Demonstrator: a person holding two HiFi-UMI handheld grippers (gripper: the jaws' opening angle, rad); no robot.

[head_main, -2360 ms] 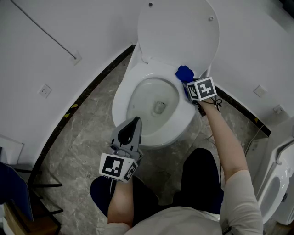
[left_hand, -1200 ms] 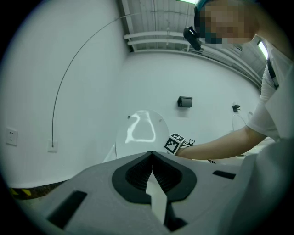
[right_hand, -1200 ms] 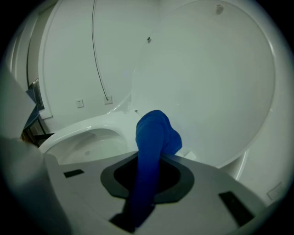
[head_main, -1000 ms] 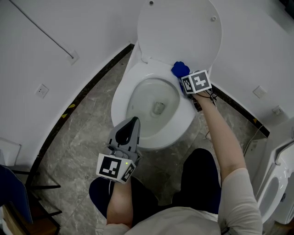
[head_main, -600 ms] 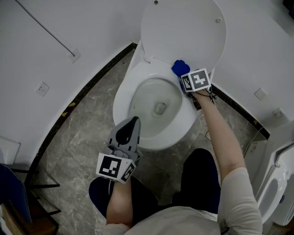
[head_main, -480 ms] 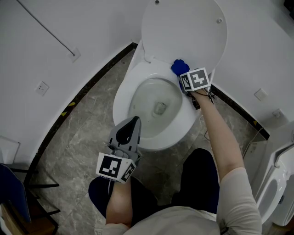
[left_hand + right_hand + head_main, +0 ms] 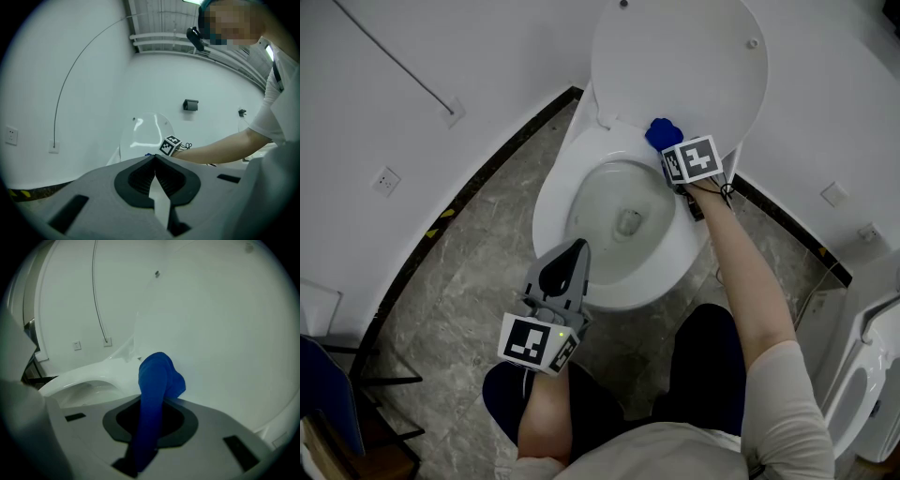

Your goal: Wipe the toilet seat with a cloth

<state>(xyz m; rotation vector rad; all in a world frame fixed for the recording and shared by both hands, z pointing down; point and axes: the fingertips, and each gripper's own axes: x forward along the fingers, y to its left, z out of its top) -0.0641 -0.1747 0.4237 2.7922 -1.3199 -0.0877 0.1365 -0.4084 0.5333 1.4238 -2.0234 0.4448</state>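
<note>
White wall socket: we find it at far left on the white wall, above the black skirting band and the grey marbled stone floor.

Left gripper, grey with a black-and-white marker cube: we see it low and left of centre. It is held in front of the toilet, its tip overlapping the front rim as seen from above. In the left gripper view its jaws are clenched together, the ribbed pads meeting with nothing between them. It is well apart from the cloth.

White oval toilet seat: down on the bowl. We note the white round lid raised behind it.

Royal-blue bunched cloth: it lies on the rear right of the seat, touching it just below the lid's lower edge. In the right gripper view the cloth runs up between the jaws as 1 folded strip. It bulges beyond their tips, with the seat behind it at left and the lid at right.

Right gripper: we see its marker cube just right of the cloth, over the seat's right rear. In its own view the jaws are grasping the cloth. The person's right forearm stretches out to it.

Second white ceramic fixture: at the far right edge, partly cut off.
</note>
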